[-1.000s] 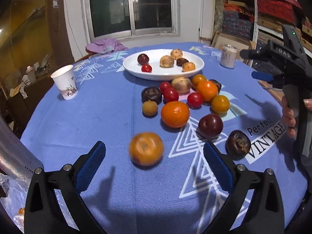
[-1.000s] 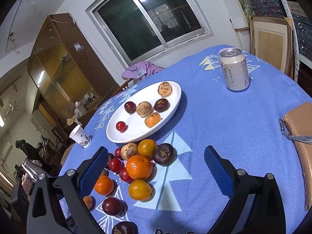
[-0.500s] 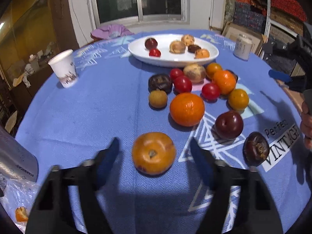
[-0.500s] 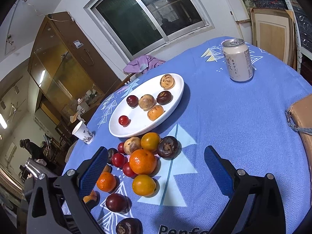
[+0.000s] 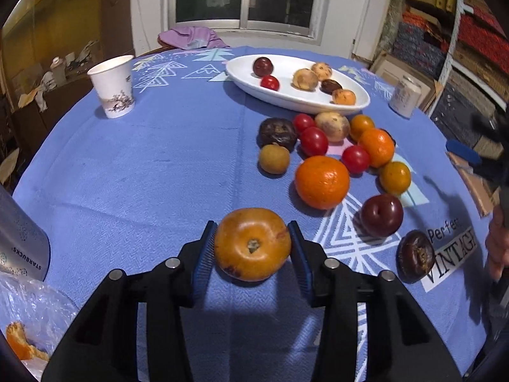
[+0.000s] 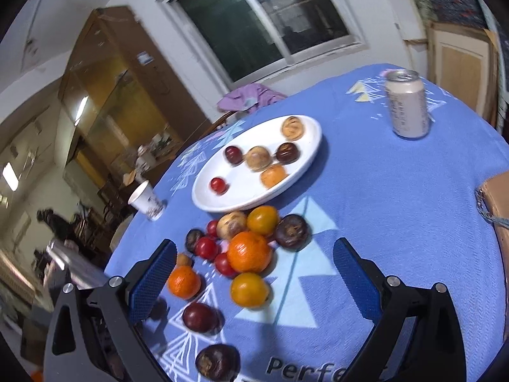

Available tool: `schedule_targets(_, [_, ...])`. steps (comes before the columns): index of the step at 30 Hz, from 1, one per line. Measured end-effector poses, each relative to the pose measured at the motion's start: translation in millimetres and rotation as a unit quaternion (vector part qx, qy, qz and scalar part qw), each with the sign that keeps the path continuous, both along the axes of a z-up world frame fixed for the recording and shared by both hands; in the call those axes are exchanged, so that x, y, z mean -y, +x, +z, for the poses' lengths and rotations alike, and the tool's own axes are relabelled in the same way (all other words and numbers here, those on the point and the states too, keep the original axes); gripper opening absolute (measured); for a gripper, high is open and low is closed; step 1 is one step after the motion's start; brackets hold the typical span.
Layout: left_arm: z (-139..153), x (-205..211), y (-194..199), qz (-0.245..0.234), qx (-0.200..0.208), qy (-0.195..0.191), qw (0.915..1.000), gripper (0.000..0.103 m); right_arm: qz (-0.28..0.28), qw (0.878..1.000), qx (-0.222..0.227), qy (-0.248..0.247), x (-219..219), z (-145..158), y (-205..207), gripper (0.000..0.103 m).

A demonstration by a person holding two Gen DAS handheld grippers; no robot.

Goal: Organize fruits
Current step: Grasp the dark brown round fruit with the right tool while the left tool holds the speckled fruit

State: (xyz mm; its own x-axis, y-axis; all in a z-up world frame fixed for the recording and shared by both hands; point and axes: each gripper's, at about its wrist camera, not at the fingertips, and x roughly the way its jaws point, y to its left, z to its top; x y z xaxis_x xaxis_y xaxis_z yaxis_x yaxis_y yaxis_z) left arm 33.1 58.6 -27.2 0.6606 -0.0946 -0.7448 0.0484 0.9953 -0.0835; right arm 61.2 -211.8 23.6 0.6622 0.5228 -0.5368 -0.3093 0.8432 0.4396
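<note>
An orange persimmon-like fruit (image 5: 253, 243) lies on the blue tablecloth, between the blue pads of my left gripper (image 5: 253, 248). The jaws are closing and both pads touch its sides. Beyond it lies a loose pile of fruit around a large orange (image 5: 322, 181), with tomatoes, plums and dark mangosteens. A white oval plate (image 5: 286, 103) behind the pile holds several fruits. My right gripper (image 6: 254, 253) hangs open above the same pile (image 6: 249, 251), nothing between its fingers, and the plate (image 6: 241, 187) lies ahead of it.
A paper cup (image 5: 113, 86) stands at the left and a drink can (image 6: 407, 103) at the far right. A steel tumbler (image 5: 19, 242) and a plastic bag with peel (image 5: 28, 318) sit near left. A tan purse (image 6: 496, 203) lies at the right edge.
My left gripper moved in around the orange fruit and its jaws narrowed from wide open until they touch it. The right gripper drifted and rolled slightly, staying open.
</note>
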Motion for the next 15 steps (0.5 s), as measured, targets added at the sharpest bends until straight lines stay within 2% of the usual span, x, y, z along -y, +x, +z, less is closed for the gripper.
schedule_targets(2, [1, -4, -1, 0.011, 0.003, -0.003, 0.9999, 0.044, 0.05, 0.998, 0.01, -0.025, -18, -2, -18, 0.1])
schedule_targets(5, [3, -6, -2, 0.015, 0.009, -0.003, 0.9999, 0.044, 0.113, 0.989, 0.009, -0.097, -51, -19, -48, 0.098])
schedule_targets(8, [4, -3, -4, 0.011, 0.012, 0.003, 0.9999, 0.044, 0.155, 0.976, -0.005, -0.154, -75, -31, -59, 0.085])
schedule_targets(10, [5, -2, -4, 0.01, 0.013, 0.004, 0.9999, 0.044, 0.156, 0.975, -0.014, -0.16, -75, -33, -58, 0.082])
schedule_targets(12, [4, -2, -4, 0.009, 0.012, 0.004, 0.9999, 0.044, 0.145, 0.975, -0.042, -0.161, -73, -40, -50, 0.082])
schedule_targets(15, [3, -1, -4, 0.006, 0.009, 0.006, 0.9999, 0.044, 0.14, 0.971, -0.068, -0.18, -77, -49, -44, 0.075])
